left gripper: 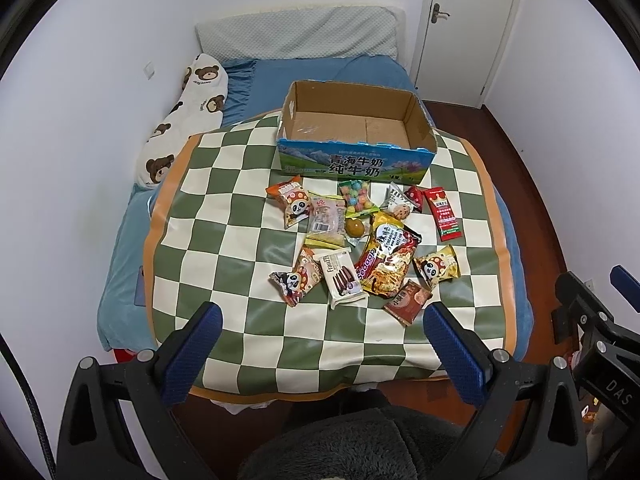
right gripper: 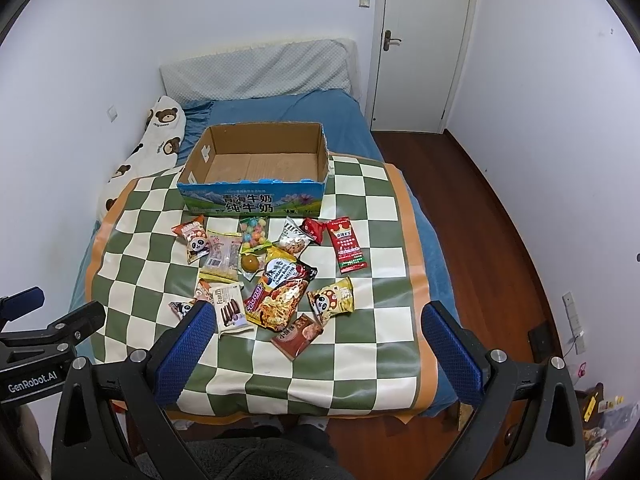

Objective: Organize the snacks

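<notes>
Both grippers hang above the near edge of the bed: the left gripper [left gripper: 322, 320] and the right gripper [right gripper: 318, 318] each have fingers spread wide, holding nothing. The snack packets [left gripper: 360, 248] lie scattered on a green-and-cream checkered cloth [left gripper: 224, 216], just in front of an open, empty milk carton box [left gripper: 352, 160]. A bear-print pillow [left gripper: 188, 116] lies along the wall, well clear.
</notes>
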`<state>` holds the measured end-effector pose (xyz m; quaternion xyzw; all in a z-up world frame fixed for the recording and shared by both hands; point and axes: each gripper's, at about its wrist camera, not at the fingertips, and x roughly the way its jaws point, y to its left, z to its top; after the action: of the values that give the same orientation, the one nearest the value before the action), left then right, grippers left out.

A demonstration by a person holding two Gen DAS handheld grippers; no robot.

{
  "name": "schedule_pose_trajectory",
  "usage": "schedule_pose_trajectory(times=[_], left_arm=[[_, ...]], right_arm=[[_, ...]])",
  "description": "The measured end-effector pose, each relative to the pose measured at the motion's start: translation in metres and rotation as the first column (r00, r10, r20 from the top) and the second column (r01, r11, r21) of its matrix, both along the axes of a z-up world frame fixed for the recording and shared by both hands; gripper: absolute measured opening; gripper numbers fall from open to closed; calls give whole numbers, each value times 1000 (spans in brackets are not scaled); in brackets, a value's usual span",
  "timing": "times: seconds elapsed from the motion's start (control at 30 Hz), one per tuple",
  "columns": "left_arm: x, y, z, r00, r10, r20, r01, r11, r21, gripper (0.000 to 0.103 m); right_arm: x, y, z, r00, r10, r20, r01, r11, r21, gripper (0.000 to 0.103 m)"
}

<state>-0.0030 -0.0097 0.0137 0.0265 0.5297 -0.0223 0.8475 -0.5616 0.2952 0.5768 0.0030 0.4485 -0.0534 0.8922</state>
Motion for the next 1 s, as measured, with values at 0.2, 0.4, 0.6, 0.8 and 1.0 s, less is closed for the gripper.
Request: schedule_pose_trajectory(times=[0.2, 0.4, 0.6, 0.8, 1.0], left_arm=[[0, 0, 0, 1000, 1, 2, -1, 1000, -3, 103], [-1, 0, 0, 1000, -1, 3, 1, 1000, -5, 103], [0, -4, 1, 1000, -2, 4, 2, 1000, -6, 103], [0, -5, 2, 1000, -2, 7, 2, 1000, -6, 103], [5, -10, 4, 1000, -6, 13, 6, 1000, -7, 103]], right_arm=[[-1, 0, 1, 1000, 0, 4, 0, 1000, 0, 103], [-1, 0, 0, 1000, -1, 5, 1, 1000, 1, 103], [-2, 0, 0, 1000, 0, 5, 0, 1000, 3, 103], [-2, -1, 0, 1000, 3, 7, -3, 1000, 8, 103], [-2, -1, 0, 1000, 3, 9, -3, 1000, 10, 103]])
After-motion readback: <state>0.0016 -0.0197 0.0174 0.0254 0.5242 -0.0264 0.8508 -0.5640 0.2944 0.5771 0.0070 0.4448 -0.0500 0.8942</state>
